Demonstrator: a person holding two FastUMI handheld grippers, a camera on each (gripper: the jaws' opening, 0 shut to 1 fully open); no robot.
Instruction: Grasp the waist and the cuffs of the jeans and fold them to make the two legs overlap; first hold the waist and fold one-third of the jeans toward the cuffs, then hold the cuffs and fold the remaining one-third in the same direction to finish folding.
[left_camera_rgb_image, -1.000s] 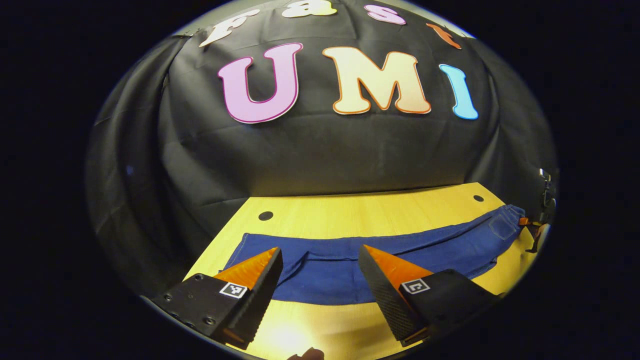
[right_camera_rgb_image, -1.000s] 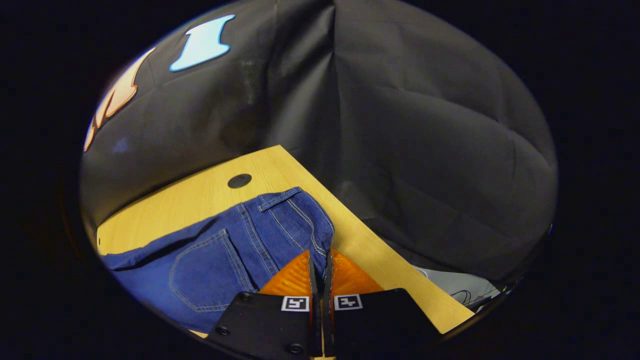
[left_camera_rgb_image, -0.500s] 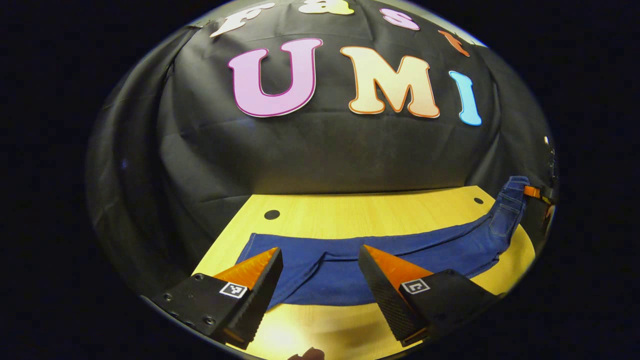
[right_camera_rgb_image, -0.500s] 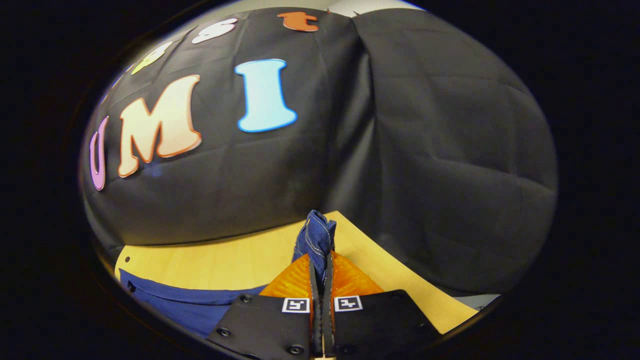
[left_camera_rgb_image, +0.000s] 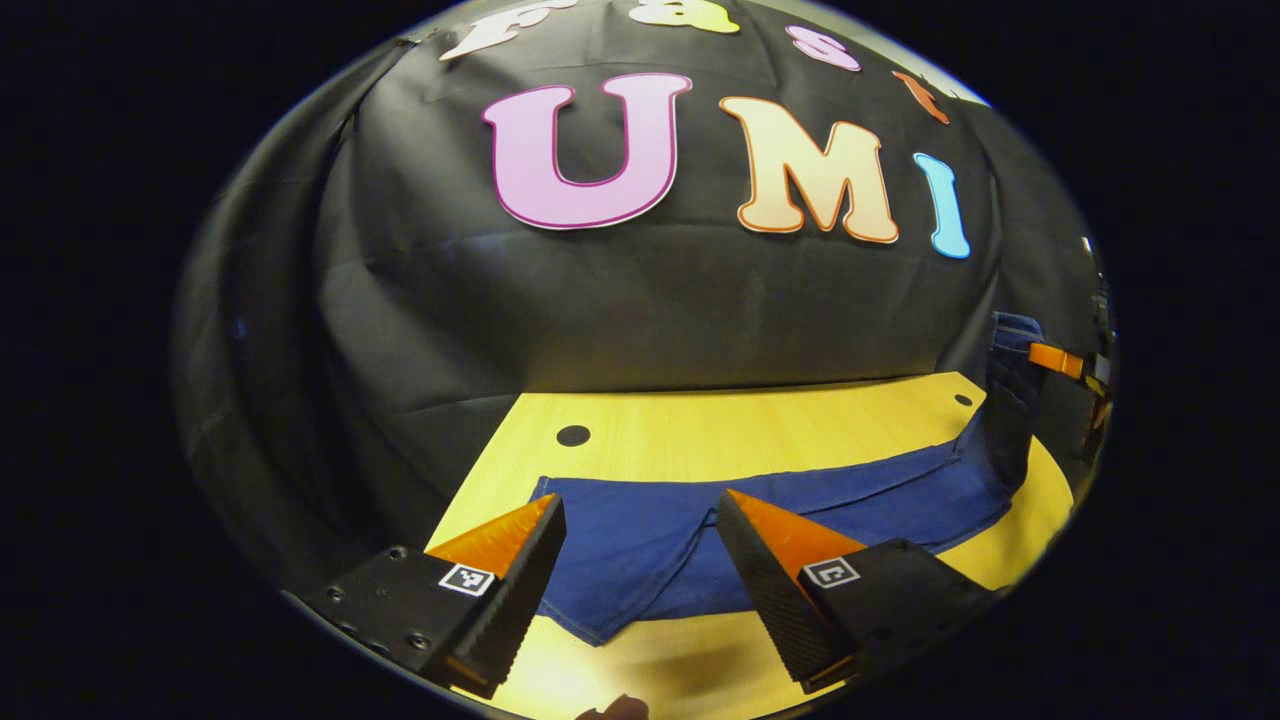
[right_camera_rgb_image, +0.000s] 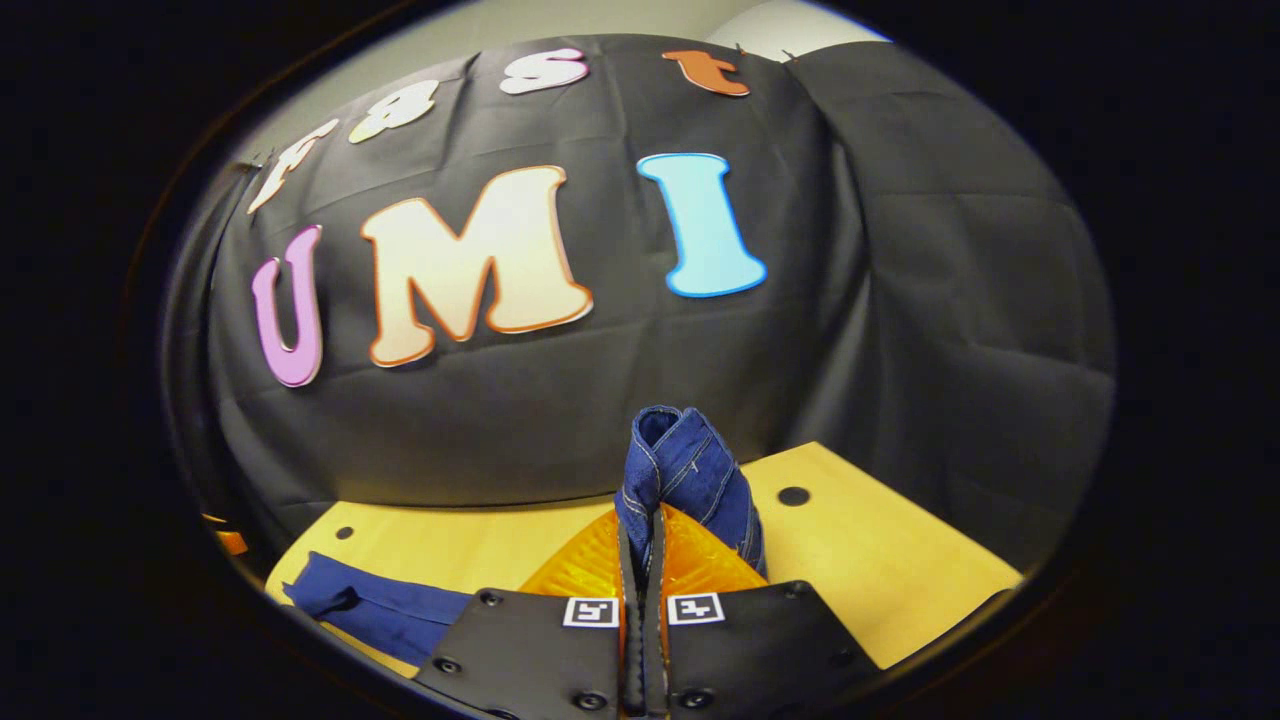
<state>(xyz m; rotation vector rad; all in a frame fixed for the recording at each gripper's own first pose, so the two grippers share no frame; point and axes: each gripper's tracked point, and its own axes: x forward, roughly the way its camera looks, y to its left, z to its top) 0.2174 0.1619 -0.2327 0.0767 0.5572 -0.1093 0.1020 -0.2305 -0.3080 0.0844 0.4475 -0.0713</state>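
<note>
Blue jeans (left_camera_rgb_image: 760, 510) lie lengthwise across the yellow table (left_camera_rgb_image: 740, 430) in the left gripper view, cuffs near me and the waist raised at the far right. My left gripper (left_camera_rgb_image: 640, 530) hangs open just above the cuff end, touching nothing. At the far right of that view my right gripper (left_camera_rgb_image: 1062, 360) holds the lifted waist. In the right gripper view my right gripper (right_camera_rgb_image: 641, 540) is shut on the waist (right_camera_rgb_image: 685, 480), which bunches up above the fingers. The legs (right_camera_rgb_image: 385, 615) trail on the table at the lower left.
The table has small dark holes near its back corners (left_camera_rgb_image: 573, 435) (right_camera_rgb_image: 794, 495). Black cloth walls stand close behind the table on the far side and at both ends. Bare tabletop runs behind the jeans and at the right end (right_camera_rgb_image: 880, 580).
My right gripper has lifted the waist off the table and swung it toward the cuffs. The jeans' cuff end has slid rightward under my open left gripper.
</note>
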